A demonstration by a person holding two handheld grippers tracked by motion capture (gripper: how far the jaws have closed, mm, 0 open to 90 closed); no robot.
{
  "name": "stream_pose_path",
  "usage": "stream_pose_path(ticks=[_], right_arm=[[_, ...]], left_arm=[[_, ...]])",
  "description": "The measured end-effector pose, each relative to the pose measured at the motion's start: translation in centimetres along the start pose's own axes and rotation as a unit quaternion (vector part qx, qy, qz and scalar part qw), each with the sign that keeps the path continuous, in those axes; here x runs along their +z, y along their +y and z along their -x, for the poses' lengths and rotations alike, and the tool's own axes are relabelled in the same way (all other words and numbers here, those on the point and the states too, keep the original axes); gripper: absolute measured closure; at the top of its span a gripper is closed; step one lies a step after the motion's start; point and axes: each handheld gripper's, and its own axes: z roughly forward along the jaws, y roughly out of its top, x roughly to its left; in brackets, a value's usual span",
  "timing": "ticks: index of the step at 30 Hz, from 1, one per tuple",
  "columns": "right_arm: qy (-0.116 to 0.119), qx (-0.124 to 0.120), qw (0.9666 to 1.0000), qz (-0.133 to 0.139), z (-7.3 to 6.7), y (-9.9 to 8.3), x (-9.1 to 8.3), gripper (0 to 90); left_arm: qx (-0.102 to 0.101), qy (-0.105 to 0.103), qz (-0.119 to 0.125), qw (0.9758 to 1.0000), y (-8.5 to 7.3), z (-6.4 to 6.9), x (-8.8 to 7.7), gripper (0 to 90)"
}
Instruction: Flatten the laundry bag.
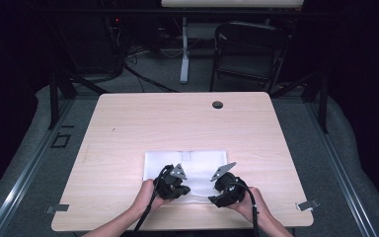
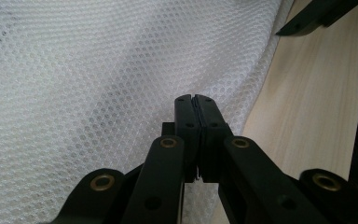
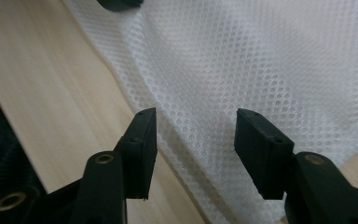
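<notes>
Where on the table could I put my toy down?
The table is bare wood behind the white mesh cloth, up to the small dark hole, and on either side. It's crowded at the near edge, where both grippers work.

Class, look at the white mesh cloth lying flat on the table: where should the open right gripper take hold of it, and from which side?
Probably at the near edge of the mesh cloth, coming from the person's side. The cloth lies flat, so only an edge offers a lip, and the right gripper already straddles that hem with jaws apart.
</notes>
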Motion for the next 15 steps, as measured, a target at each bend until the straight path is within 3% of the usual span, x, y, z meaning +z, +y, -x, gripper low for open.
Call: stream_pose_path(ticks=[2,7,9,10,14,15], right_arm=[[0.001,0.0,0.9999,-0.015,0.11,-0.21,0.85,59.0],[-0.004,0.007,1.0,-0.003,0.61,-0.5,0.78,77.5],[0.004,0.012,0.9999,-0.004,0.79,-0.55,0.74,78.9],[0.008,0.021,0.9997,0.002,0.85,-0.58,0.75,84.3],[0.007,0.019,0.9998,0.004,0.82,-0.5,0.58,87.8],[0.004,0.02,0.9998,0.005,0.8,-0.42,0.26,88.3]], left_arm=[[0.0,-0.003,-0.005,1.0,-0.1,0.07,0.34,89.0],[-0.006,-0.009,-0.009,0.9999,-0.16,-0.1,0.49,87.3],[-0.006,-0.011,-0.011,0.9999,-0.17,-0.14,0.54,86.8],[-0.005,-0.015,-0.01,0.9998,-0.18,-0.19,0.57,85.2],[-0.003,-0.023,-0.012,0.9997,-0.16,-0.22,0.59,78.4],[-0.003,-0.028,-0.011,0.9995,-0.14,-0.19,0.56,71.0]])
